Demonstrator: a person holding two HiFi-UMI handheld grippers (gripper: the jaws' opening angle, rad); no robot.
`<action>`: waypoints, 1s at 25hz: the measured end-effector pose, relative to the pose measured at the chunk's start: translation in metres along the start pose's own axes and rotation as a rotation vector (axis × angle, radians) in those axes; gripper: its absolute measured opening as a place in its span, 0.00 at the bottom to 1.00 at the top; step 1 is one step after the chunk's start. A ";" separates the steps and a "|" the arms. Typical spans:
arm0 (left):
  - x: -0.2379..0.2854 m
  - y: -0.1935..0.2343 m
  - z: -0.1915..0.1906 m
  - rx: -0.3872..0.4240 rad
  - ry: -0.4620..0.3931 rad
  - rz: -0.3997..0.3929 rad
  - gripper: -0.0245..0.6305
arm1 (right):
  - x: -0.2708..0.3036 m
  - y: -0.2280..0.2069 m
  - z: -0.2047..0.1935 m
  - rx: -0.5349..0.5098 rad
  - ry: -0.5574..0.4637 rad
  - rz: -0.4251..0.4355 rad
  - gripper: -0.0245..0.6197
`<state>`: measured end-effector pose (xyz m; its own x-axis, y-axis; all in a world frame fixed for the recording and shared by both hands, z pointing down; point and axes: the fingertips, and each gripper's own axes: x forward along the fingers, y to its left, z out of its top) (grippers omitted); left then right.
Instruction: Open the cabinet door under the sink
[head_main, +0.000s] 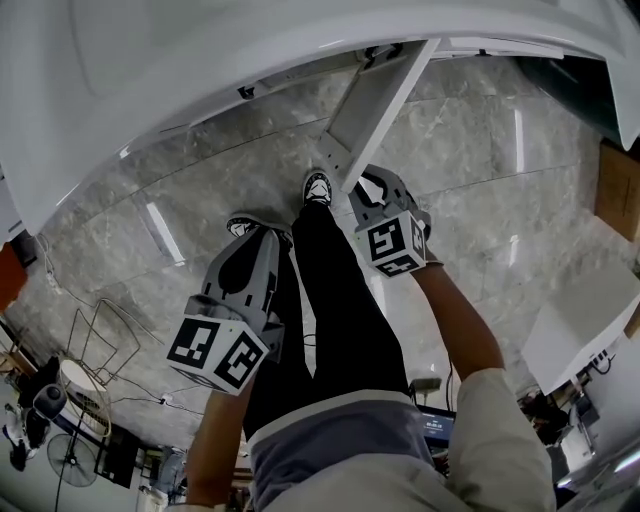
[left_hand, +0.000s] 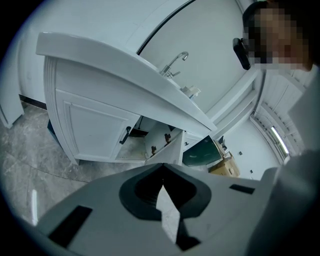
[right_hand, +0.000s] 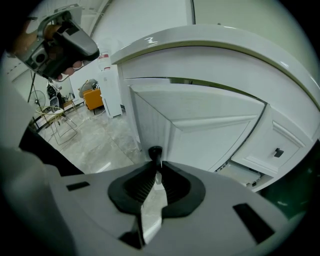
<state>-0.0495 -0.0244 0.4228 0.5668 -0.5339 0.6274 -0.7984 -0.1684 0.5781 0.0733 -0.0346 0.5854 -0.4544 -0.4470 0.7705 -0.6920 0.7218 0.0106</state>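
Observation:
The white cabinet door (head_main: 375, 95) under the sink stands swung out from the vanity. In the right gripper view the door's panelled face (right_hand: 200, 135) fills the middle, with its black handle (right_hand: 155, 150) at the near edge. My right gripper (right_hand: 155, 161) is shut on that handle, and in the head view it (head_main: 362, 190) sits at the door's free edge. My left gripper (head_main: 250, 238) hangs back over the floor, shut with nothing in it (left_hand: 162, 169). From the left gripper view the open door (left_hand: 167, 150) shows beside the dark cabinet interior.
The vanity's other door (left_hand: 92, 132) is closed, with a black handle (left_hand: 125, 135). A faucet (left_hand: 175, 62) rises above the countertop. The person's legs and shoes (head_main: 317, 188) stand by the door. A wire rack (head_main: 100, 340) and a fan (head_main: 75, 455) stand left, and a white panel (head_main: 580, 320) right.

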 end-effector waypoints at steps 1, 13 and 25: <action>0.002 -0.001 -0.001 0.004 0.005 -0.003 0.04 | -0.002 -0.001 -0.003 -0.004 0.003 -0.002 0.11; 0.012 -0.017 -0.008 -0.040 0.013 -0.018 0.04 | -0.028 -0.013 -0.032 -0.028 0.018 -0.035 0.11; 0.023 -0.028 -0.025 -0.049 0.053 -0.037 0.04 | -0.044 -0.030 -0.060 -0.026 0.039 -0.074 0.11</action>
<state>-0.0096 -0.0113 0.4341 0.6070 -0.4834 0.6307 -0.7664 -0.1460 0.6256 0.1474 -0.0054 0.5894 -0.3797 -0.4789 0.7915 -0.7077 0.7014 0.0850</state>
